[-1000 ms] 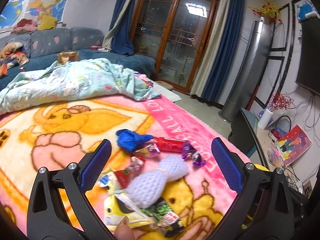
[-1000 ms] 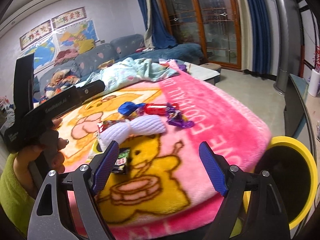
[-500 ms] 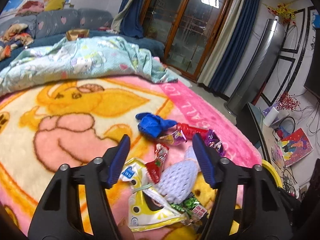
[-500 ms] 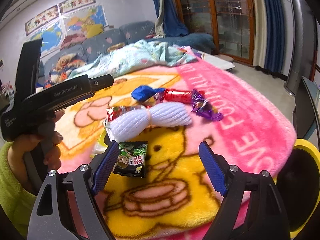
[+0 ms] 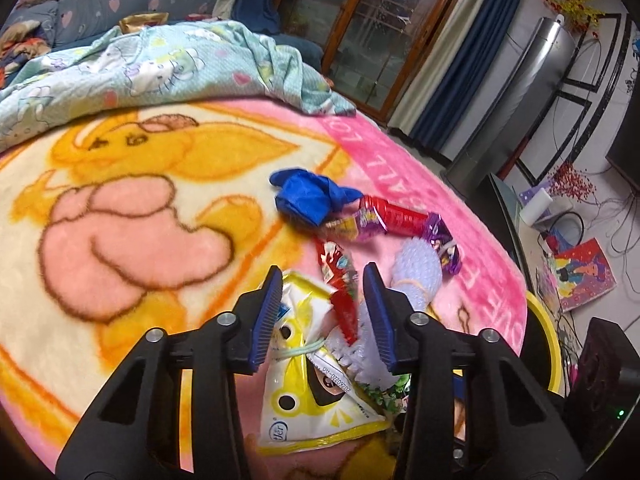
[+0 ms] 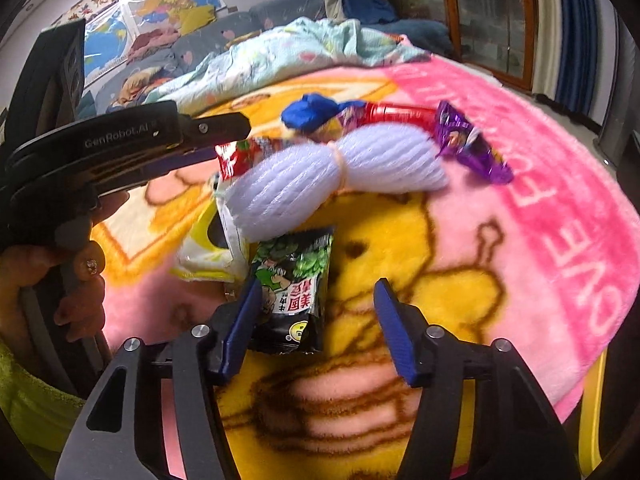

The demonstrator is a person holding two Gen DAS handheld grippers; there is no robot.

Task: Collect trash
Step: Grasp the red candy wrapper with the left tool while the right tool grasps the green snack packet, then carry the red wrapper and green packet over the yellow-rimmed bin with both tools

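A heap of trash lies on the pink and yellow blanket (image 5: pixel 120 208). My left gripper (image 5: pixel 322 286) stands part-closed around the top of a yellow-white wrapper (image 5: pixel 308 380) and a red wrapper (image 5: pixel 340 280); I cannot tell if the pads press them. A white foam net (image 5: pixel 416 276), a blue crumpled piece (image 5: pixel 308 196), a red tube wrapper (image 5: pixel 396 216) and a purple wrapper (image 5: pixel 444 244) lie beyond. My right gripper (image 6: pixel 316 292) is open over a green-black snack packet (image 6: pixel 296 292); its left finger touches the packet's edge. The foam net (image 6: pixel 332 168) shows there too.
A light blue quilt (image 5: pixel 152 60) is bunched at the blanket's far side. A yellow-rimmed bin (image 5: pixel 544 340) stands off the right edge of the blanket, also in the right wrist view (image 6: pixel 592 408). A sofa (image 5: pixel 100 4) and glass doors (image 5: pixel 368 28) are behind.
My left gripper moved forward and down and narrowed its jaws around the yellow-white and red wrappers. My right gripper moved forward and down over the green-black packet.
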